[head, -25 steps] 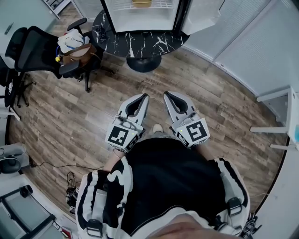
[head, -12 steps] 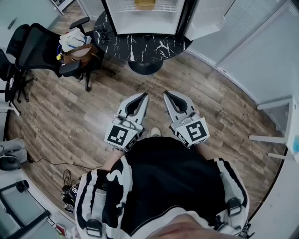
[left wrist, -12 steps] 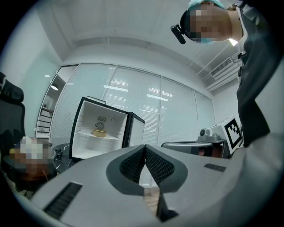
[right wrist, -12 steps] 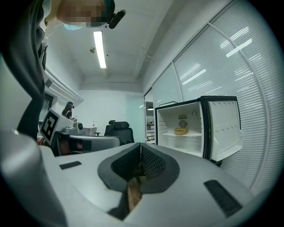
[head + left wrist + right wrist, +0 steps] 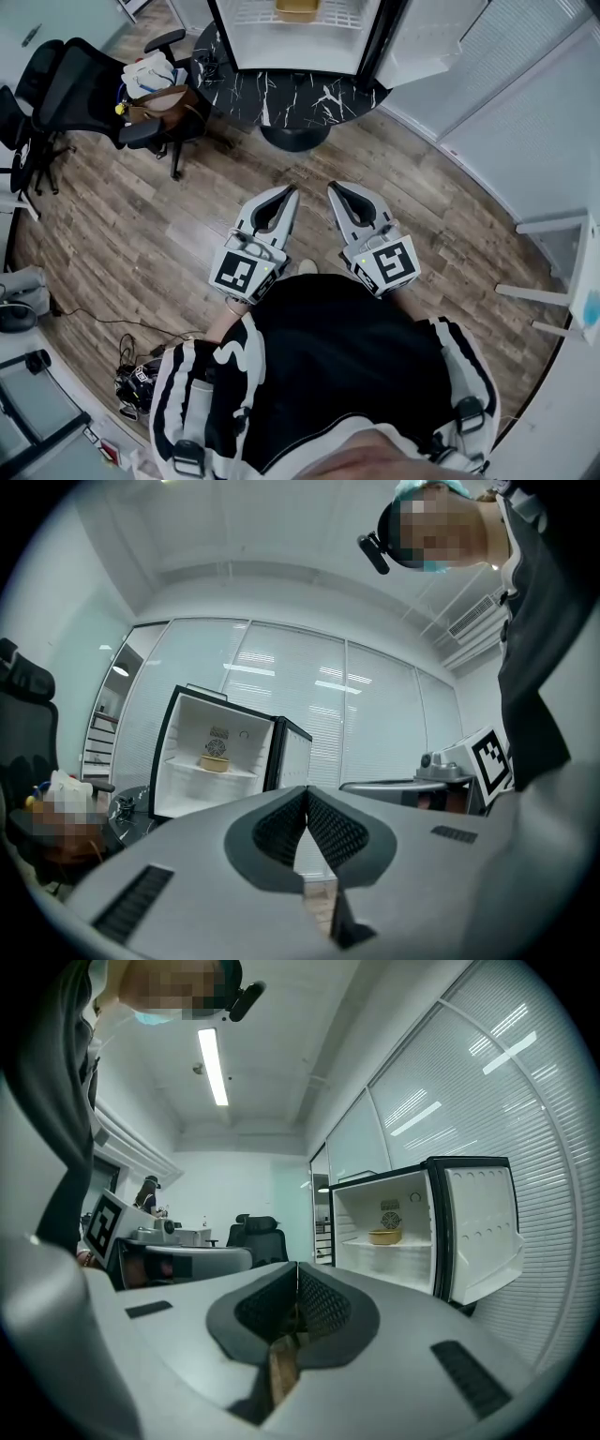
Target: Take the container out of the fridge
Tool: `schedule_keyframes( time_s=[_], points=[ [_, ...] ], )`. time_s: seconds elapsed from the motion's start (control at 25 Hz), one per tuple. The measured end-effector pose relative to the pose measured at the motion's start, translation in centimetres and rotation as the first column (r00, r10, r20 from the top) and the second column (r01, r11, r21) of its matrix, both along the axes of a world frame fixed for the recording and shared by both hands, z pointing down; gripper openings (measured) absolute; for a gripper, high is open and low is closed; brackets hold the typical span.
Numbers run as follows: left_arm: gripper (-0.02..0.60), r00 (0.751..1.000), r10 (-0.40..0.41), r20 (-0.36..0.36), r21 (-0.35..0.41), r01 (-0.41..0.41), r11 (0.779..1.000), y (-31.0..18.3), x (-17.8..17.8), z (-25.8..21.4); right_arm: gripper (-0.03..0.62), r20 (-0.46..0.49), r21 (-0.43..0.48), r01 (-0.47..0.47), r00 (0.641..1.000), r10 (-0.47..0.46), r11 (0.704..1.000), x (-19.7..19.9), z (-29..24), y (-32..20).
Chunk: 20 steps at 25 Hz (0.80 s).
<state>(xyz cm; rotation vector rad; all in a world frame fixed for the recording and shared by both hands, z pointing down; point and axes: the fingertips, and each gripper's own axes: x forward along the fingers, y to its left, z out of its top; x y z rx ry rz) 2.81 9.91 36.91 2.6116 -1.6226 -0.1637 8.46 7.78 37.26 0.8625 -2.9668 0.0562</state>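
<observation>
Both empty, jaws pressed together: left gripper (image 5: 292, 193), right gripper (image 5: 334, 188), side by side. Tan container (image 5: 298, 9) on open fridge (image 5: 281, 52) shelf, well apart.

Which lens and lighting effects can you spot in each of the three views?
Head view: fisheye bends the wooden floor into curves, and the fridge is cropped at the top edge. Left gripper view: dark round vignette, left tongs loom large, light streaks reflect on the glass wall. Right gripper view: the ceiling light glares; vignette again.
</observation>
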Motion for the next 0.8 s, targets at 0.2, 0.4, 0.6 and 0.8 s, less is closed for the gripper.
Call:
schedule_keyframes(
  time_s=[0.2, 0.4, 0.6, 0.8],
  points=[
    [0.009, 1.0, 0.004, -0.01, -0.019, -0.004, 1.0, 0.23, 0.46, 0.08, 0.012, 0.0, -0.003, 0.018, 1.0, -0.018, 1.0, -0.18, 0.34, 0.1],
    [0.009, 1.0, -0.004, -0.015, -0.015, 0.003, 1.0, 0.41, 0.39, 0.09, 0.012, -0.002, -0.003, 0.026, 1.0, -0.026, 1.0, -0.21, 0.34, 0.28],
    [0.009, 1.0, -0.005, -0.004, -0.014, 0.005, 1.0, 0.54, 0.46, 0.21, 0.012, -0.001, -0.007, 0.031, 1.0, -0.031, 1.0, -0.1, 0.57, 0.5],
    [0.009, 1.0, -0.023, 0.017, -0.007, 0.023, 1.0, 1.01, 0.12, 0.58, 0.012, 0.01, -0.006, 0.041, 0.999, -0.041, 0.999, -0.09, 0.34, 0.82]
  ],
)
